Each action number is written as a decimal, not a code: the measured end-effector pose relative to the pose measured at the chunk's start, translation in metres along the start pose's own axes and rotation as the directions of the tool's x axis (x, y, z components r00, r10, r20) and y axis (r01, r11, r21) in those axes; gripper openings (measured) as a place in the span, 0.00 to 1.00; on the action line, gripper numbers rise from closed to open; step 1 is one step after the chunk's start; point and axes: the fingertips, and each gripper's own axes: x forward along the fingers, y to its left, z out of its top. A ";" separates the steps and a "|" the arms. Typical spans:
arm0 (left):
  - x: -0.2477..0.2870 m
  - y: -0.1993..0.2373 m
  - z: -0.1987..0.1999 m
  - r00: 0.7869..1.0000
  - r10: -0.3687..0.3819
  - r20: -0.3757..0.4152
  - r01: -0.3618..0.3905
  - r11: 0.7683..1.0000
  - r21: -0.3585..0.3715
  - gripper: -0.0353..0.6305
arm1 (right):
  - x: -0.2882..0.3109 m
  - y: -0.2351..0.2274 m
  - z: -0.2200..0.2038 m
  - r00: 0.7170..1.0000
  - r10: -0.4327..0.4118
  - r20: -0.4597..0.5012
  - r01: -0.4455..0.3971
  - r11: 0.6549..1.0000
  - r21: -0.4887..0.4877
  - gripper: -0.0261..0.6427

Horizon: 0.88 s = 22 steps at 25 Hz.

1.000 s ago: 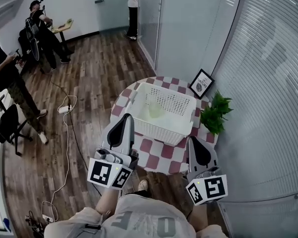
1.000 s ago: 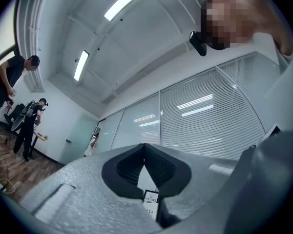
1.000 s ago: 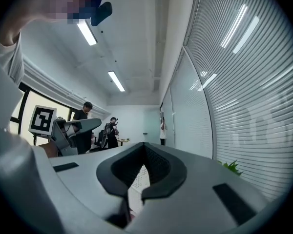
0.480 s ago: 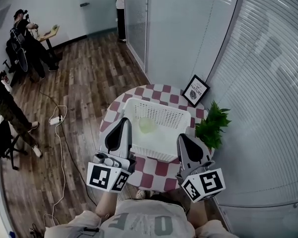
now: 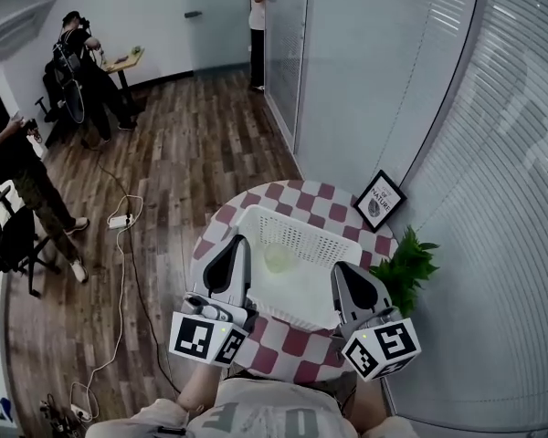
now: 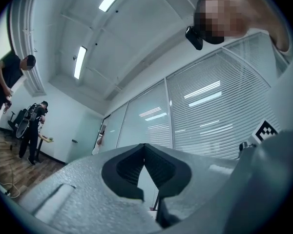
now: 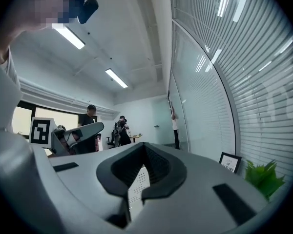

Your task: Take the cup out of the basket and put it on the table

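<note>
A white plastic basket [image 5: 301, 245] stands on the round table with a red and white checked cloth [image 5: 288, 194]. A pale green cup [image 5: 279, 258] lies inside it, near the left wall. My left gripper [image 5: 240, 242] is shut and empty, over the basket's near left corner. My right gripper [image 5: 341, 269] is shut and empty at the basket's near right corner. In the left gripper view the gripper [image 6: 145, 146] points up at the glass wall. In the right gripper view the gripper [image 7: 145, 146] shows a sliver of the perforated basket wall [image 7: 136, 184] behind its jaws.
A framed picture [image 5: 380, 201] leans at the table's far right, with a potted plant [image 5: 411, 267] beside it. Glass walls and blinds close off the right side. A power strip [image 5: 121, 220] and cable lie on the wooden floor, where people [image 5: 18, 167] stand at left.
The head view has swung about, so the table now sits lower in the frame. Both grippers stay shut at the basket's near side; the right one has come closer to its rim.
</note>
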 end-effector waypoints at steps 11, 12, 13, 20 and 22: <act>0.022 0.031 -0.022 0.999 0.003 -0.041 -0.002 1.000 0.027 0.06 | 0.062 -0.030 -0.005 0.994 0.098 -0.049 -0.086 0.973 0.215 0.32; 0.025 0.035 -0.024 0.999 0.002 -0.046 0.000 0.999 0.034 0.06 | 0.072 -0.033 -0.010 0.991 0.114 -0.070 -0.092 0.960 0.265 0.46; 0.027 0.039 -0.026 0.999 0.001 -0.048 0.001 0.999 0.040 0.06 | 0.083 -0.036 -0.018 0.987 0.129 -0.099 -0.093 0.946 0.310 0.54; 0.026 0.071 -0.049 0.996 0.026 -0.083 -0.023 0.999 0.036 0.06 | 0.149 -0.048 -0.131 0.857 0.256 -0.447 0.010 0.860 0.511 0.58; 0.023 0.081 -0.058 0.994 0.038 -0.099 -0.036 0.999 0.019 0.06 | 0.164 -0.049 -0.172 0.791 0.297 -0.536 0.079 0.817 0.570 0.58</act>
